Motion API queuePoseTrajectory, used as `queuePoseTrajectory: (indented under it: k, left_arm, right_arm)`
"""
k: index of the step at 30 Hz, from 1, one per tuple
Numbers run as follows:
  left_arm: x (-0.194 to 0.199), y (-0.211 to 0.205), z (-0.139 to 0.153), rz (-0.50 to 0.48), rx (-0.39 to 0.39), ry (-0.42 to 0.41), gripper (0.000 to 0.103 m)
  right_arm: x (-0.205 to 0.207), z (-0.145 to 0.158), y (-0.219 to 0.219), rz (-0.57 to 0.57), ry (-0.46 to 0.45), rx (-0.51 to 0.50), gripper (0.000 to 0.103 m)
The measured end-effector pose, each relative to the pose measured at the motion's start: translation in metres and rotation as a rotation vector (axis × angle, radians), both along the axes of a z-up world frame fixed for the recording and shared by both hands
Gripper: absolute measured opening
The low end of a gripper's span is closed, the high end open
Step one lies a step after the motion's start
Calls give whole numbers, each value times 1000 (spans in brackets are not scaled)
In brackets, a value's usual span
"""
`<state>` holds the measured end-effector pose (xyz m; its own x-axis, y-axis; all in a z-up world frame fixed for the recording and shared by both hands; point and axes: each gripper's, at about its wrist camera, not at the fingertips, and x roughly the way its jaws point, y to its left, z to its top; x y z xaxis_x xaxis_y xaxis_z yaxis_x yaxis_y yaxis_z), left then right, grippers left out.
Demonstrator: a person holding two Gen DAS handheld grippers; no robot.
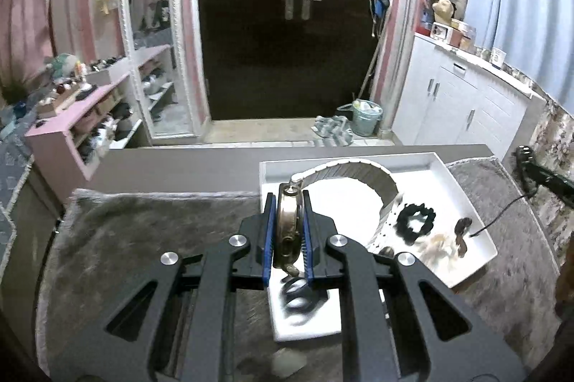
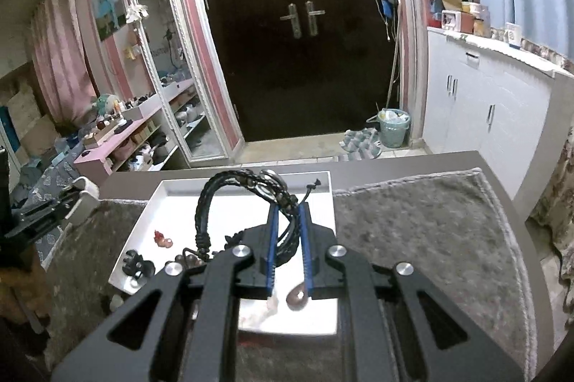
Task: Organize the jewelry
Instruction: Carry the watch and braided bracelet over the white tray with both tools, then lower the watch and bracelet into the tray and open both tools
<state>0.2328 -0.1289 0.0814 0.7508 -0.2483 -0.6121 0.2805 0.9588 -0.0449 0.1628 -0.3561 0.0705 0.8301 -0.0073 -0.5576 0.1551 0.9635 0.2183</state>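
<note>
Grey mat [image 2: 412, 227] right of white tray [image 2: 323, 181] lies open; trinkets [image 1: 416, 222] crowd the tray.

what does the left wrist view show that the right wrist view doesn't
Only the left wrist view: the left tool shut on a watch held edge-on, its pale band arching over the tray, and a black scrunchie lying in the tray.

Only the right wrist view: the right tool shut on a black braided bracelet, and a small red piece in the tray.

Both: the white tray on the grey fuzzy mat, the dark double door and the white cabinets.
</note>
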Motion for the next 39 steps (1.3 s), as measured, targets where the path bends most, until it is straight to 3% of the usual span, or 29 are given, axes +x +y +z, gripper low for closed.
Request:
queuePoseTrajectory:
  k: [9, 19, 26, 34, 39]
  left_arm:
    - [57, -48, -45, 6, 14, 56, 11]
    - [82, -77, -84, -25, 76, 110, 12]
    - [89, -82, -98, -21, 111, 165, 12]
    - [93, -84, -116, -17, 153, 232, 12]
    - [94, -85, -117, -21, 174, 233, 12]
  right_arm:
    - [68, -39, -10, -29, 55, 59, 11]
    - [124, -91, -9, -55, 205, 52, 11]
    - [132, -110, -5, -53, 288, -6, 11]
    - [129, -113, -6, -40, 301, 6, 11]
    - [133, -116, -9, -30, 329, 0, 11]
